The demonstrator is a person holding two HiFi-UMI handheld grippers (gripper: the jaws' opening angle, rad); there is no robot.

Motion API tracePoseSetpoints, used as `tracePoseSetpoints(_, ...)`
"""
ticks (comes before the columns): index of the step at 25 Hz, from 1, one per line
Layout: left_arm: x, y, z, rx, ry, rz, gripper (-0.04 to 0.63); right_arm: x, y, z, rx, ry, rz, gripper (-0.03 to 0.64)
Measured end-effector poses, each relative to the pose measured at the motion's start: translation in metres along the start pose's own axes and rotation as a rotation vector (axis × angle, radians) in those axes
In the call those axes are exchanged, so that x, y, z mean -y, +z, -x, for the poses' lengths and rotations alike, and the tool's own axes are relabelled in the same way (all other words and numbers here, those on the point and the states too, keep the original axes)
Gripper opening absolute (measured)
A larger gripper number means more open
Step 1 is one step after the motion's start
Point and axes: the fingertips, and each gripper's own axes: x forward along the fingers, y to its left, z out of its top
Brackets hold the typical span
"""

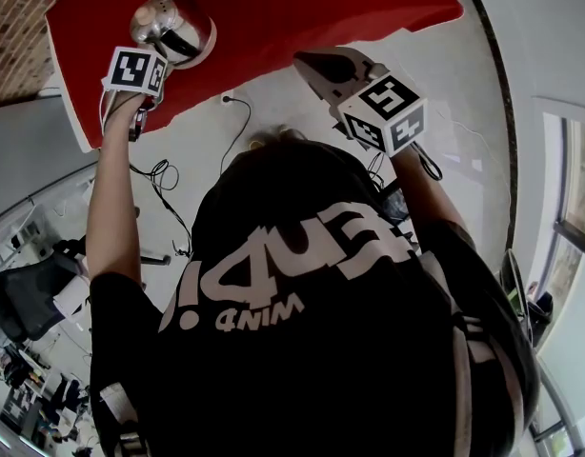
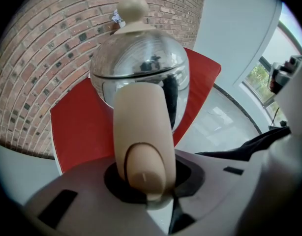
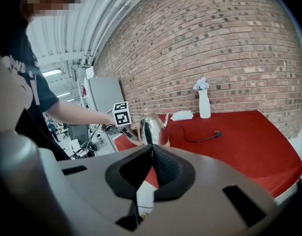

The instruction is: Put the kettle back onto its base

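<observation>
A polished steel kettle (image 2: 138, 65) with a beige knob lid stands upright near the left corner of the red table (image 1: 273, 8). A pale ring shows under the kettle (image 1: 173, 27), seemingly its base, and a black cord (image 3: 190, 139) runs away from it. My left gripper (image 2: 147, 181) points steeply down with its jaws closed round the kettle's beige handle (image 2: 141, 132). My right gripper (image 3: 152, 151) hovers off the table's front edge, shut with nothing in it, aimed toward the kettle (image 3: 153, 129).
A white vase with flowers (image 3: 204, 102) and a white cloth (image 3: 182, 115) stand at the back by the brick wall. The cord's plug (image 3: 217, 133) lies loose on the table. Cables (image 1: 159, 174) trail on the floor beside the person.
</observation>
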Motion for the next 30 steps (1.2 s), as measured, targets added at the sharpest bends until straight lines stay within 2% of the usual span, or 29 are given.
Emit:
tracePoseSetpoints(4, 0.002, 0.0, 0.0, 0.013, -0.022, 0.01, 0.105, -0.002, 0.001, -0.001, 0.002, 0.002, 0.001, 0.023)
tracePoseSetpoints(6, 0.003, 0.001, -0.002, 0.022, -0.019, 0.013, 0.225, -0.002, 0.001, 0.0, 0.004, 0.003, 0.001, 0.023)
tracePoseSetpoints(16, 0.001, 0.0, 0.003, 0.029, 0.0, -0.001, 0.226, -0.001, 0.002, 0.002, 0.012, 0.001, -0.003, 0.023)
tracePoseSetpoints(24, -0.006, 0.007, 0.033, 0.095, 0.058, -0.026, 0.225, -0.002, 0.001, 0.001, 0.014, 0.014, -0.004, 0.023)
tracePoseSetpoints(30, -0.013, 0.01, 0.067, 0.166, 0.093, -0.001, 0.225, -0.006, 0.002, -0.004, 0.011, 0.038, 0.005, 0.023)
